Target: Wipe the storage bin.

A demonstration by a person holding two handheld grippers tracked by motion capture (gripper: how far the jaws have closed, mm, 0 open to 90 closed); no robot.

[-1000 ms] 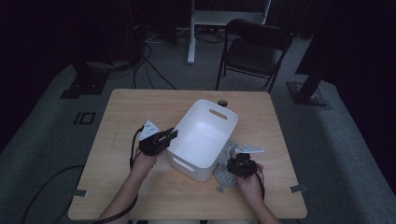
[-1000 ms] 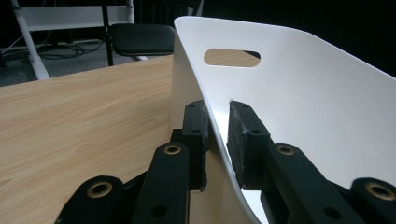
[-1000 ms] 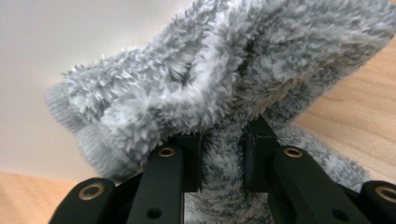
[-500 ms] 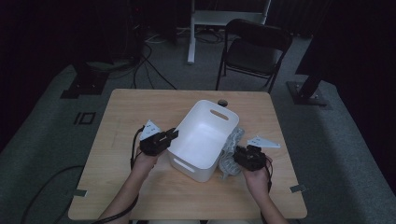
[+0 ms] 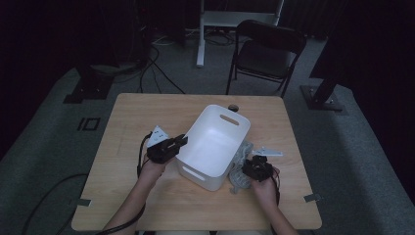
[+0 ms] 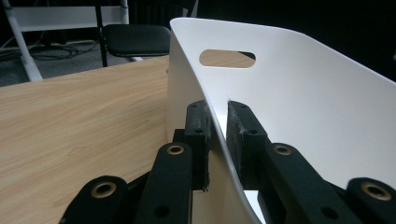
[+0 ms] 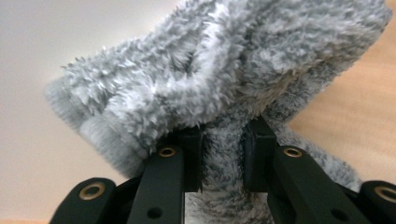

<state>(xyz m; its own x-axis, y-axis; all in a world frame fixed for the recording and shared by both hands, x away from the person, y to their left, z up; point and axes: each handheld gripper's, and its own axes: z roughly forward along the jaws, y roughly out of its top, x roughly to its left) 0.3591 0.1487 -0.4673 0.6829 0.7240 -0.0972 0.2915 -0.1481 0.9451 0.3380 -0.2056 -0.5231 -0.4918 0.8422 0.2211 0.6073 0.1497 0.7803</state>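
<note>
With the left tongs [image 6: 218, 122] clamped on the white bin's [image 5: 214, 147] rim, the right tongs [image 7: 222, 154] gripped the fluffy grey cloth [image 5: 240, 166] beside the bin on the table [image 5: 127, 122], not yet inside.

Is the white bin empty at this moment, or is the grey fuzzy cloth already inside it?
Empty: the white bin shows a bare interior, and the grey fuzzy cloth lies outside against its right wall, pinched by the right gripper.
</note>
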